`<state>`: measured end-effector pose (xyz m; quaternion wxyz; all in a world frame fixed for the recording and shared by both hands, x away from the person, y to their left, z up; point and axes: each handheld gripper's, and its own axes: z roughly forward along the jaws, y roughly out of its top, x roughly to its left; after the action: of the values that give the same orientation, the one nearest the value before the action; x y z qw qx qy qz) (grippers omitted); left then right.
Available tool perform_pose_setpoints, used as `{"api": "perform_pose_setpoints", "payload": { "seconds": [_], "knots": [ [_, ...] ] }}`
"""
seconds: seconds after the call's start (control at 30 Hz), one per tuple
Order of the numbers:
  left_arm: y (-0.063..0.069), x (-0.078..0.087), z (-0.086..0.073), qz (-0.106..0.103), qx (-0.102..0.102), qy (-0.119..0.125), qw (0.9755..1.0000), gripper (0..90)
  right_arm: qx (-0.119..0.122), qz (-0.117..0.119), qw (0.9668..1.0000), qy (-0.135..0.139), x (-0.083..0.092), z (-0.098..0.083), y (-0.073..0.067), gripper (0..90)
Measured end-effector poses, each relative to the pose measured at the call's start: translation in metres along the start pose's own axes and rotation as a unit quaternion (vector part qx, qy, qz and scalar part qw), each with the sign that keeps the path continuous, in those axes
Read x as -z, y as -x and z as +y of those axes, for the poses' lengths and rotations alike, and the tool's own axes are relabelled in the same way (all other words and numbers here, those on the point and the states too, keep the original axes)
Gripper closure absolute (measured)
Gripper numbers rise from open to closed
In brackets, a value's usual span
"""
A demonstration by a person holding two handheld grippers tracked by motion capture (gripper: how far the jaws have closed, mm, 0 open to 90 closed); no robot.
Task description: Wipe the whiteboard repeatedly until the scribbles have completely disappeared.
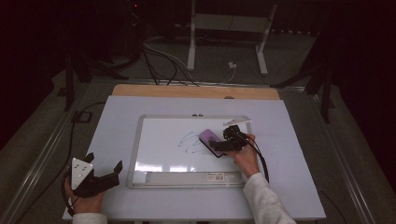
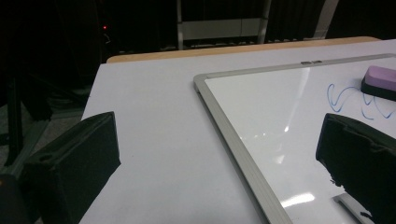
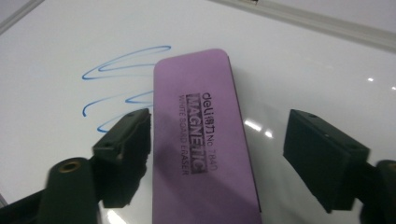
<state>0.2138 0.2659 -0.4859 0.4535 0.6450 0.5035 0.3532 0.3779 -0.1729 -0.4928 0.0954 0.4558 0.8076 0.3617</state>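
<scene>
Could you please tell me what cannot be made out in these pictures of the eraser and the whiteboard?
- Blue scribble: its right part lies hidden under the purple eraser in the right gripper view.
- Eraser's near end: cut off by the bottom edge of that view.
- Label on the whiteboard tray: too small to read in the high view.
- Whiteboard's right side: cut off in the left gripper view.

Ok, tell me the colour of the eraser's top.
Purple, with dark printed lettering; the eraser shows best in the right gripper view.

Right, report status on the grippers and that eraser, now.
Right gripper open, straddling purple eraser, right pad clear of it. Left gripper open, nothing between jaws. Eraser on whiteboard beside blue scribble. Nothing in the way.
</scene>
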Motion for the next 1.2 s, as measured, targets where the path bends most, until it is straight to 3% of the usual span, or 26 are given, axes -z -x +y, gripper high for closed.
{"api": "perform_pose_setpoints", "payload": {
  "seconds": [0.13,0.37,0.83,1.2],
  "knots": [
    [-0.001,0.000,0.000,0.001,0.002,-0.001,1.0000,0.4,-0.001,0.011,0.9999,-0.003,-0.004,-0.001,-0.003,34.0],
    [0.000,0.000,0.000,0.000,-0.001,-0.001,1.0000,0.4,-0.002,0.018,0.9998,-0.004,-0.009,-0.001,-0.006,34.0],
    [0.001,-0.001,0.000,0.000,-0.001,-0.003,1.0000,0.4,-0.012,0.003,0.9999,-0.009,-0.012,0.000,-0.007,40.3],
    [0.002,-0.001,0.000,-0.001,-0.003,-0.004,1.0000,0.4,0.022,0.027,0.9992,-0.019,-0.016,-0.001,-0.027,40.9]
  ]
}}
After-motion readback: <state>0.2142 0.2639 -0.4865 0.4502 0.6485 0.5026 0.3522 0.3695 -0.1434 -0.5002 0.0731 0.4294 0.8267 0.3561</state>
